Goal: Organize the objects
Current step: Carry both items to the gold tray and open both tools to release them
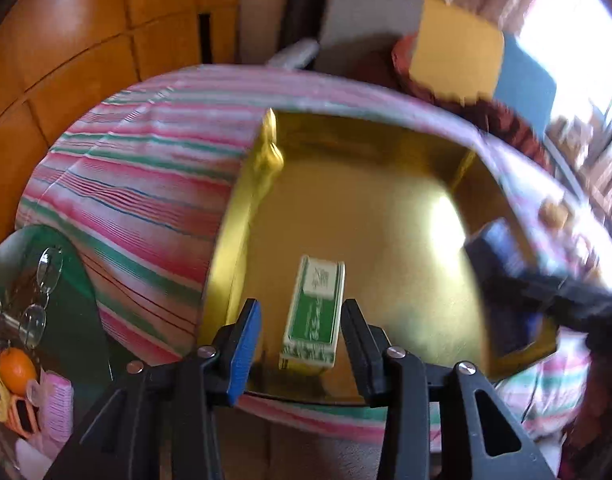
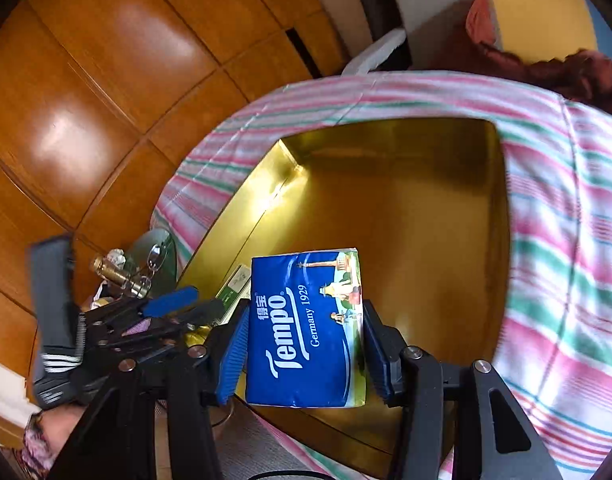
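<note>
We see a shallow, shiny gold cardboard tray (image 2: 445, 208) lying flat on a bed covered in pink, green and white striped cloth (image 2: 565, 240), and it seems to serve as the collecting place for the loose items. Over the tray's near edge, at about six o'clock in the right wrist view, a blue plastic-wrapped Tempo tissue pack (image 2: 306, 328) sits between the blue pads of the right gripper (image 2: 304, 354); the jaws are closed onto its two long sides, so the pack is gripped and held above the tray floor, probably on its way to being set down inside. In the left wrist view a small green-and-white cardboard box (image 1: 313, 316) rests on the tray floor near the six o'clock edge. The left gripper (image 1: 302, 344) stands wide open around it, a gap visible on each side, so it holds nothing; we judge the box has been released or is about to be taken, and we cannot tell which. At three o'clock in that view the tissue pack shows only as a dark blur. Outward, at eight o'clock, a green glass bedside table (image 1: 78, 292) holds wire-rimmed spectacles (image 1: 42, 292) and an orange fruit (image 1: 16, 368). Glossy wooden panelling (image 2: 106, 80) rises beyond.
</note>
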`<state>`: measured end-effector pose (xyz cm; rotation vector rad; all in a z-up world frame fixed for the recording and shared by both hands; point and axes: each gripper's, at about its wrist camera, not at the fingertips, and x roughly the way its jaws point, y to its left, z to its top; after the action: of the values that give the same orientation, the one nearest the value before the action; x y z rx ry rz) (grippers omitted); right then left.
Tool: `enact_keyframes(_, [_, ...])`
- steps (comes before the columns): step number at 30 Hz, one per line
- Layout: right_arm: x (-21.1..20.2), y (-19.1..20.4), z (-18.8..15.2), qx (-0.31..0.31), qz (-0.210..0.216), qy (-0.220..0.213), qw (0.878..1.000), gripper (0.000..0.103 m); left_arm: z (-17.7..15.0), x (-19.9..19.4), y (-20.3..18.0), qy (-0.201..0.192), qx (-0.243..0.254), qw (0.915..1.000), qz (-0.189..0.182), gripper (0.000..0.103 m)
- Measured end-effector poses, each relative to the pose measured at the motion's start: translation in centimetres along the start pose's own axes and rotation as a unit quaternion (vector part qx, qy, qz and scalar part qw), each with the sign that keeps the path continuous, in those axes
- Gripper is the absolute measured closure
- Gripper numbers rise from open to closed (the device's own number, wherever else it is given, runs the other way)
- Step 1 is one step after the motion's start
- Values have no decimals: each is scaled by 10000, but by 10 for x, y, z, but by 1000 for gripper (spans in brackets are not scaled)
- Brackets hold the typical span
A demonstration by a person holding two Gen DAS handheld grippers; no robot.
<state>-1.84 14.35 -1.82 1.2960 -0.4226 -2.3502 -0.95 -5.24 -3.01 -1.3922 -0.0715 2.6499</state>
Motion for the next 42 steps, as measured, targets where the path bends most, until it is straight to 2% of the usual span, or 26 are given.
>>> enact_keyframes(3, [15,6,-2,-8,-74,166,9998,51,5,-21,21,-580,-680,9959,-154,59])
enact_keyframes(6, [30,13,-2,-79,-229,322,9992,51,5,-35,41,-922,-1172,9887,-133,58])
enact_keyframes(13, [70,24,1,41,-592,729,9956,48,3,-48,51,-1284,-1495,9804,-24,58])
enact_keyframes(15, [78,27,1,269,-325,779,9961,45,4,-50,51,-1337,-1494,9797,-18,58])
enact_keyframes(17, [80,33,-2,406,230,820,9955,36,5,-51,52,-1358,-1504,9793,-16,58])
enact_keyframes(18, [79,35,-3,410,487,815,9946,28,5,-51,52,-1359,-1504,9792,-23,58])
enact_keyframes(19, [76,38,-5,360,643,786,9942,25,4,-50,52,-1352,-1499,9794,-24,58])
enact_keyframes(24, [47,42,-9,-23,401,277,9988,25,3,-48,49,-1325,-1481,9801,-50,58])
enact_keyframes(28, [16,26,-8,295,220,-306,9989,19,2,-46,40,-1293,-1359,9822,-126,58])
enact_keyframes(32, [-12,12,-8,516,-143,-893,9946,15,1,-43,28,-1231,-1170,9851,-280,58])
enact_keyframes(35, [-30,6,-6,590,-397,-1214,9900,13,-1,-40,14,-1160,-912,9878,-496,57])
enact_keyframes(37, [-41,0,-1,629,-560,-1381,9868,11,-3,-38,4,-1082,-715,9885,-772,58])
enact_keyframes(42, [-64,-24,-1,710,-992,-1548,9804,10,-9,-36,-28,-886,-138,9888,-1195,58])
